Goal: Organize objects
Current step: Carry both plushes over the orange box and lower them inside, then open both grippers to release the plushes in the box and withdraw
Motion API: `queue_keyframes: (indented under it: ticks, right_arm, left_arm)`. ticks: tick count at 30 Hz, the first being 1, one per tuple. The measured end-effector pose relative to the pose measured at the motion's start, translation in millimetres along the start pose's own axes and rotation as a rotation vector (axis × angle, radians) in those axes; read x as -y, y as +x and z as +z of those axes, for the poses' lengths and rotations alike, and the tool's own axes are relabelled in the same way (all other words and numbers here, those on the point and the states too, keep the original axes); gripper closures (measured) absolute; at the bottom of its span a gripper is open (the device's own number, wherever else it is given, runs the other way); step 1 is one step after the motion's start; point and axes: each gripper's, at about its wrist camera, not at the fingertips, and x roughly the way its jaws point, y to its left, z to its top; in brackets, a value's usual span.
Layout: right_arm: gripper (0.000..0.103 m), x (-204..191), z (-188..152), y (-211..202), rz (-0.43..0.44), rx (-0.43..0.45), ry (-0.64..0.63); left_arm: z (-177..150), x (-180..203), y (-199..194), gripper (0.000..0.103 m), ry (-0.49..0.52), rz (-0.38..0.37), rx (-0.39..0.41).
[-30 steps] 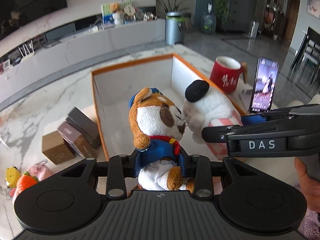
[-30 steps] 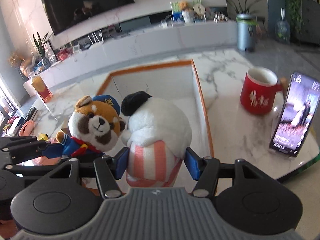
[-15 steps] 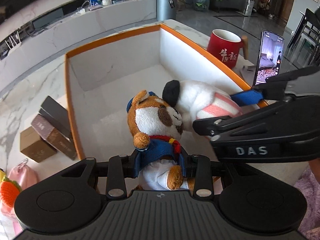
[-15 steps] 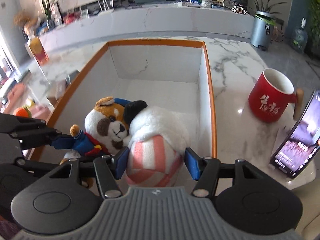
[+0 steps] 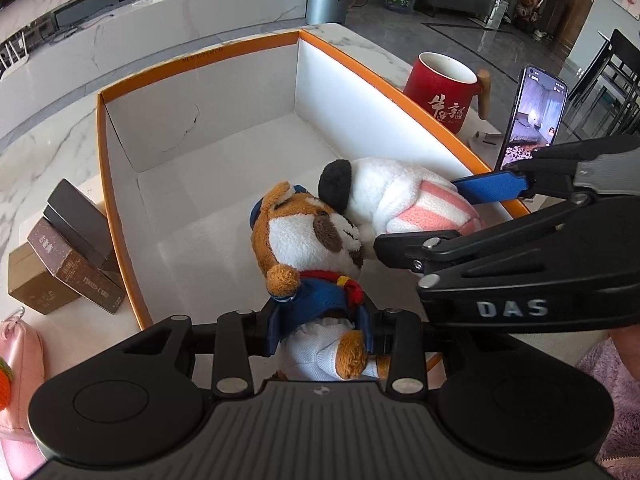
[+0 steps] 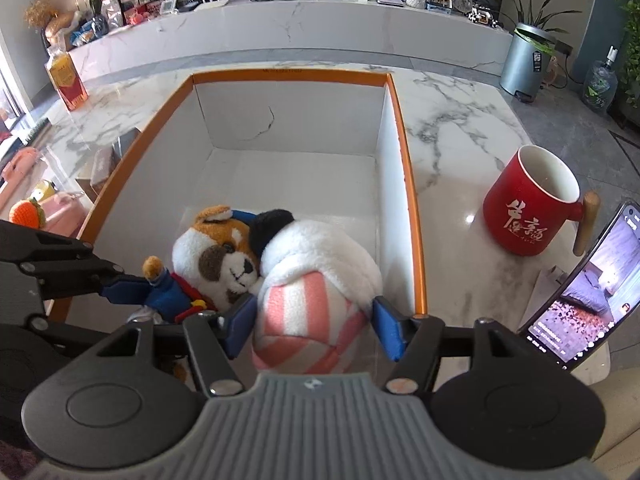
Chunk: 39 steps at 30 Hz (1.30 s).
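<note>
While my left gripper (image 5: 322, 316) is pinching the dog plush (image 5: 308, 248) inside the orange-rimmed box (image 5: 240, 46), my right gripper (image 6: 316, 320) is opening around the white plush (image 6: 320, 280) beside it, pads parting.

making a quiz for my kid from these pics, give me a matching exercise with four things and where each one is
Things:
1. brown dog plush
2. white plush
3. red mug
4. phone

Places:
A. standing propped at the table's right edge
B. between the right gripper's opening pads
C. on the marble, right of the box
D. clamped by the left gripper

Pairs: 1-D, 2-B, 3-C, 4-A
</note>
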Motion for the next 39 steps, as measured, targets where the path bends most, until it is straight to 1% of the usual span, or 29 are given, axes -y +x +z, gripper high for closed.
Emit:
queue_keyframes:
  ticks: [4, 7, 9, 11, 14, 15, 17, 19, 21, 22, 27, 28, 30, 32, 34, 35, 36, 39]
  right_arm:
    - [0.031, 4, 0, -8, 0.029, 0.015, 0.016]
    - [0.027, 7, 4, -24, 0.025, 0.067, 0.015]
    - [0.027, 14, 7, -35, 0.022, 0.107, 0.033]
    - [0.028, 25, 8, -42, -0.003, 0.141, 0.063]
    - [0.036, 43, 8, -37, -0.031, 0.128, 0.131]
    - [0.042, 49, 7, -34, -0.029, 0.115, 0.155]
    - [0.047, 55, 4, -26, -0.025, 0.089, 0.184]
    - [0.057, 57, 0, -18, -0.017, 0.063, 0.192]
    - [0.082, 57, -2, -12, 0.017, 0.037, 0.211]
    - [0.084, 57, -4, -10, 0.019, 0.032, 0.219]
    - [0.085, 50, -8, -11, -0.001, 0.030, 0.224]
    - [0.086, 48, -9, -12, 0.005, 0.021, 0.222]
    - [0.090, 44, -13, -16, 0.034, 0.003, 0.218]
    - [0.091, 40, -19, -18, 0.074, -0.004, 0.217]
    - [0.088, 33, -25, -21, 0.086, 0.001, 0.205]
    - [0.088, 30, -26, -22, 0.080, 0.006, 0.196]
    - [0.088, 27, -28, -22, 0.072, 0.011, 0.188]
    - [0.087, 24, -28, -23, 0.060, 0.014, 0.181]
  left_arm:
    - [4, 0, 2, 0.061, -0.006, -0.004, -0.015]
    - [7, 2, 5, 0.061, 0.001, -0.018, -0.035]
    - [10, 5, 7, 0.061, 0.000, -0.011, -0.039]
    - [12, 6, 9, 0.061, -0.007, -0.006, -0.048]
    - [16, 7, 13, 0.060, -0.038, 0.003, -0.070]
    - [18, 7, 15, 0.060, -0.061, 0.001, -0.083]
    - [21, 6, 20, 0.060, -0.098, 0.003, -0.114]
    - [23, 9, 25, 0.059, -0.110, 0.016, -0.129]
    - [24, 11, 30, 0.058, -0.120, 0.018, -0.143]
    - [24, 12, 32, 0.057, -0.122, 0.014, -0.154]
    - [23, 6, 38, 0.055, -0.138, 0.009, -0.208]
    - [21, 5, 37, 0.054, -0.131, 0.017, -0.221]
    - [18, 2, 36, 0.045, -0.123, 0.040, -0.237]
    - [15, -1, 33, 0.043, -0.118, 0.053, -0.245]
    - [12, -3, 32, 0.046, -0.114, 0.039, -0.256]
    - [10, -3, 32, 0.052, -0.117, 0.021, -0.263]
    - [9, -5, 32, 0.054, -0.124, -0.001, -0.272]
    - [10, -7, 37, 0.054, -0.137, -0.012, -0.292]
